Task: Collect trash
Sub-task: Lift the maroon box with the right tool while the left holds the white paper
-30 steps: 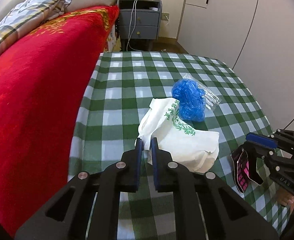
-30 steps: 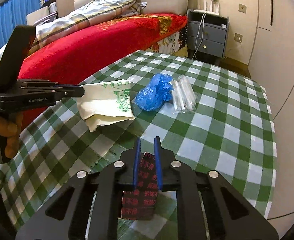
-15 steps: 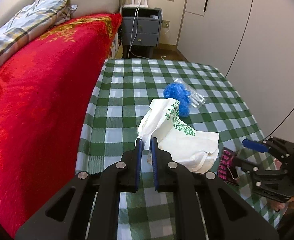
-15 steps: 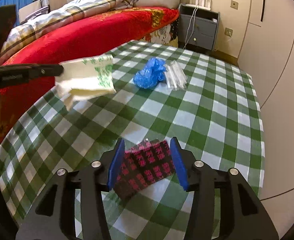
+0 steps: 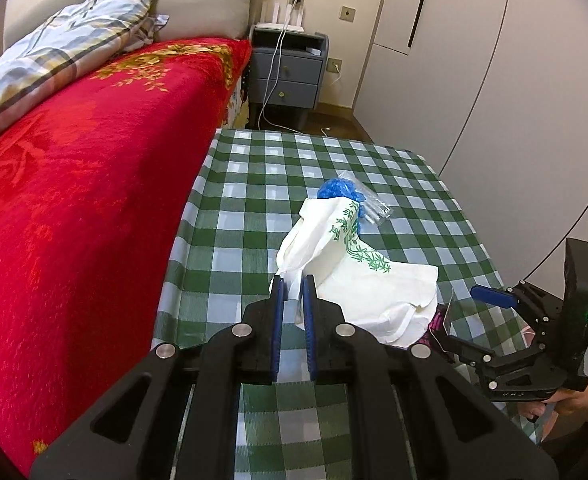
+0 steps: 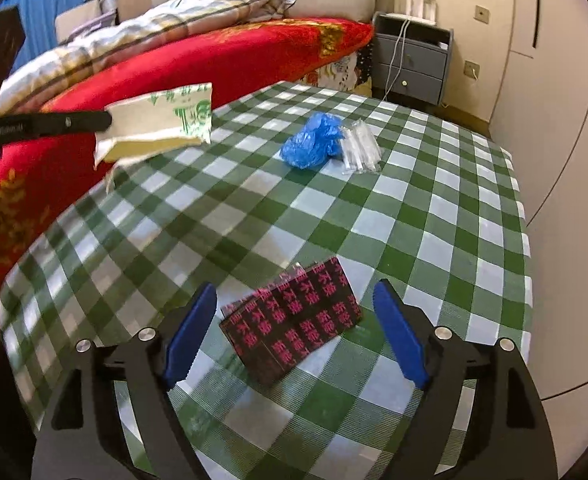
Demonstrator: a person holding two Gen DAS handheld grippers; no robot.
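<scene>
Left tongs (image 5: pixel 292 296) were pressed together on a fold of the white plastic bag with green print (image 5: pixel 350 264), which hung above the table's left edge. Right tongs (image 6: pixel 294 332) had just been opening and stood spread, touching nothing; the black flat packet with pink characters (image 6: pixel 294 316) lay between the blue pads, near the table's front edge. Further back on the green-and-white checked tablecloth (image 6: pixel 434 220) lay a crumpled blue plastic piece (image 6: pixel 312 146) touching a clear plastic wrapper (image 6: pixel 360 148). Beside the table stood a bed with a red blanket (image 5: pixel 74 200), then a grey nightstand (image 5: pixel 288 76) and cream wardrobe doors (image 5: pixel 494 80). No writing on the packet or bag could be read clearly.
</scene>
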